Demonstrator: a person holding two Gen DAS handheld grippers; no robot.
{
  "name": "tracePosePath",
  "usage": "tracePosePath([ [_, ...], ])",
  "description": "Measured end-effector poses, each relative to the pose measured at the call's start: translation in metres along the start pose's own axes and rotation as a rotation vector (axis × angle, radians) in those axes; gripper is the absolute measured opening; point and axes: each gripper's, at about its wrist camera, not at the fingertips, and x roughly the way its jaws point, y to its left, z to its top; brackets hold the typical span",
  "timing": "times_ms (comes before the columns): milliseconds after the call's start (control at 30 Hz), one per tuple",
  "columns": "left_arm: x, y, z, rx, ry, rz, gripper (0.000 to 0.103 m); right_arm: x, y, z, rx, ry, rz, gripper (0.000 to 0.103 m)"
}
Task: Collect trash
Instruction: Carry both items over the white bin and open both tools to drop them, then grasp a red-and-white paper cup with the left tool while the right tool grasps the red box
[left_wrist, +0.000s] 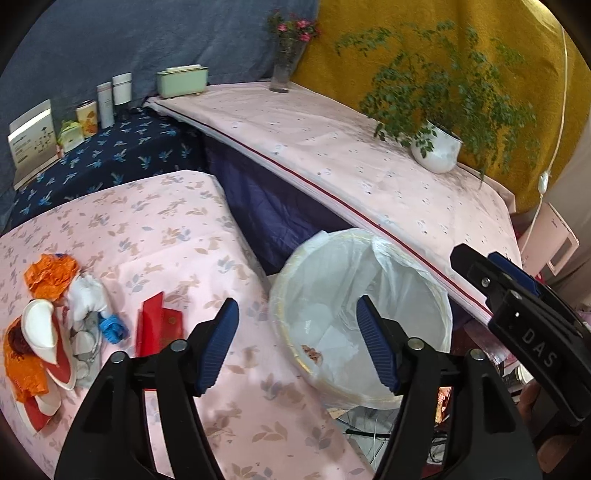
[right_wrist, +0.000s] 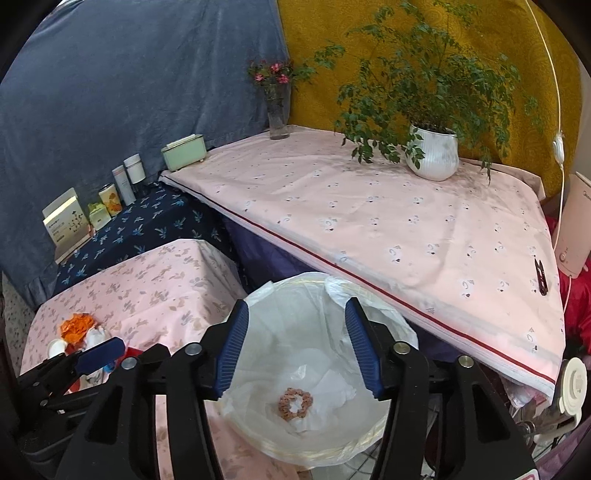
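Trash pile (left_wrist: 62, 325) sits lower left of the left wrist view, on the floral pink cloth (left_wrist: 177, 236): one crumpled orange wrapper (left_wrist: 51, 275), one white tissue wad (left_wrist: 86, 295), one blue cap-like piece (left_wrist: 112, 328), one red folded card (left_wrist: 159, 326), plus red-and-white torn packaging (left_wrist: 40, 332) with more orange under it; exact piece count there unclear

One waste bin (right_wrist: 314, 369) with a white liner, centre bottom of the right wrist view, standing between the two pink-covered surfaces. Inside: one brownish ring-shaped item (right_wrist: 295, 402) on white tissue

Left gripper (left_wrist: 297, 347): jaws spread, nothing between them, framing the near rim of the bin. Right gripper (right_wrist: 295, 347): jaws spread, empty, directly above the bin opening. No earlier frame to compare

Background count, upper part of both views: one potted plant (right_wrist: 434, 155) in a white pot, one glass vase (right_wrist: 279, 114) of pink flowers, one mint green box (right_wrist: 184, 151), two white cylinders (right_wrist: 129, 177), one printed tin (right_wrist: 110, 199), one small green item beside it, one white carton (right_wrist: 66, 221) upper left on the navy cloth

One black clip-like thing (right_wrist: 540, 275) at right edge of the far pink cloth
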Motion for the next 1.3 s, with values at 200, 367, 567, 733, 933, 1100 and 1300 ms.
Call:
tracePosePath([
  [200, -0.017, 0.031, -0.008, -0.06, -0.029, 0.064, 0.071, -0.006, 0.029, -0.006, -0.036, 0.008, 0.043, 0.057],
  [367, -0.032, 0.063, -0.017, -0.114, -0.044, 0.127, 0.075, -0.007, 0.055, -0.014, -0.065, 0.026, 0.083, 0.058],
  [567, -0.053, 0.103, -0.029, -0.16, -0.067, 0.22, 0.08, -0.01, 0.088, -0.025, -0.106, 0.042, 0.125, 0.062],
  [733, -0.071, 0.136, -0.042, -0.195, -0.08, 0.301, 0.084, -0.007, 0.115, -0.036, -0.138, 0.067, 0.155, 0.062],
  [933, -0.088, 0.169, -0.061, -0.218, -0.079, 0.375, 0.09, 0.0, 0.145, -0.05, -0.176, 0.101, 0.18, 0.063],
  [1100, -0.096, 0.197, -0.08, -0.254, -0.06, 0.414, 0.091, 0.01, 0.166, -0.065, -0.202, 0.133, 0.189, 0.063],
  [1300, -0.1, 0.229, -0.108, -0.294, -0.018, 0.448, 0.091, 0.025, 0.184, -0.082, -0.215, 0.171, 0.2, 0.063],
])
